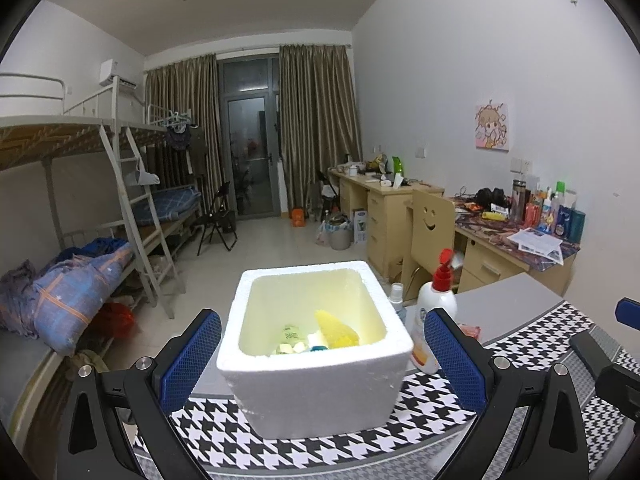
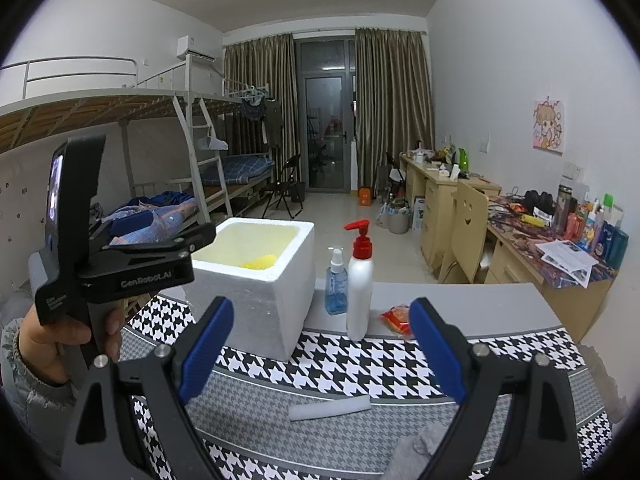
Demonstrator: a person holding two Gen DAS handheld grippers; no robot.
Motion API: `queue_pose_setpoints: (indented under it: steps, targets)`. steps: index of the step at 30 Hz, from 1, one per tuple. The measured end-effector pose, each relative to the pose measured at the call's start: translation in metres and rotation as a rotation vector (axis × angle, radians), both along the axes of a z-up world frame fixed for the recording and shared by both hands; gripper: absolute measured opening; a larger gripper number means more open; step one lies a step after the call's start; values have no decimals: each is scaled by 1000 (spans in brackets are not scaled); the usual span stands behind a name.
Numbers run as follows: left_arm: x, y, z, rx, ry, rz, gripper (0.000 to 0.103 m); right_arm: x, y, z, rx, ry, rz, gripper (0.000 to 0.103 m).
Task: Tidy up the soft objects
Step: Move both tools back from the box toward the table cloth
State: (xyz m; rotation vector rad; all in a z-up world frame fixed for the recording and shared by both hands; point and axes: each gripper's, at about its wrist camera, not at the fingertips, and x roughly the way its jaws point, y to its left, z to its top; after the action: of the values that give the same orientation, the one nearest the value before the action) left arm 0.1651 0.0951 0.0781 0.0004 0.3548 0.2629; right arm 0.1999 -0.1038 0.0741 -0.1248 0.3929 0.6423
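Both the left gripper (image 1: 322, 364) and right gripper (image 2: 322, 352) hang spread and empty, the foam box (image 1: 316, 384) already holding soft items, so the white foam roll (image 2: 330, 407) just below the right jaws likely needs grasping next.

A yellow sponge (image 1: 334, 330) is leaning inside the white foam box (image 1: 316, 384); a white foam tube (image 2: 329, 408) is lying on the houndstooth cloth (image 2: 360, 364).

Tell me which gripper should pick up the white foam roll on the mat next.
Right. The right gripper is open with the foam roll just below its fingers. The left gripper, also open, faces the foam box instead.
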Motion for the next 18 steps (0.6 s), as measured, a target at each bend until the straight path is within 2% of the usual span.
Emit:
queue_pose_setpoints:
  steps: [18]
  targets:
    - [-46, -24, -8, -15, -25, -44, 102, -42, -24, 0, 4, -50, -2, 92]
